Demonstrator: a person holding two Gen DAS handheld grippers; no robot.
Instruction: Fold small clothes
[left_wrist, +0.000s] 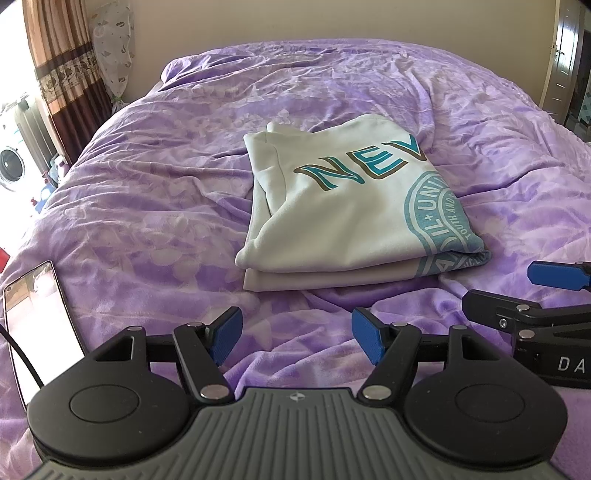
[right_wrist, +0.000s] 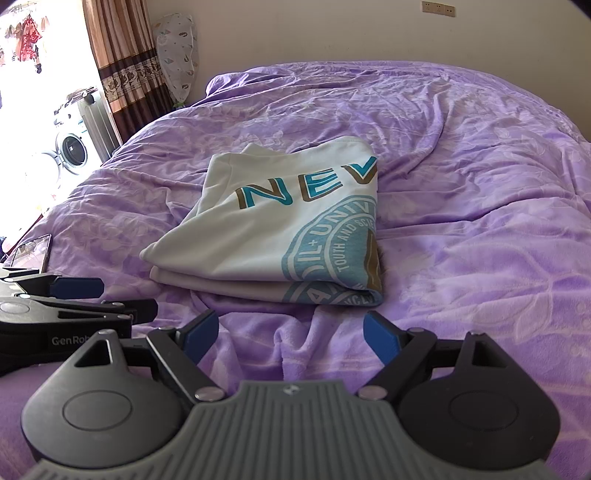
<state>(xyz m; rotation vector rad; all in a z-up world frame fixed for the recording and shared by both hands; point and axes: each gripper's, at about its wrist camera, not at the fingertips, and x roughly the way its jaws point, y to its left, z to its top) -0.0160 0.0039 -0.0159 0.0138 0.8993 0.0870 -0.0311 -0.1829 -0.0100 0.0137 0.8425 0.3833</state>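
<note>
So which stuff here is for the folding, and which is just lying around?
For the folding:
- white folded shirt with teal letters, lying on the purple bedspread
- left tool, open and empty
- right tool, open and empty

Just lying around:
- phone with a cable, near the bed's edge
- washing machine by the window
- curtain

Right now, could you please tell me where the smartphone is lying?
The black-edged smartphone lies on the purple floral bedspread at the left edge of both views, left of the folded white printed shirt.

Left tongs (left_wrist: 296, 338) and right tongs (right_wrist: 292, 338) side by side, jaws apart, empty.
</note>
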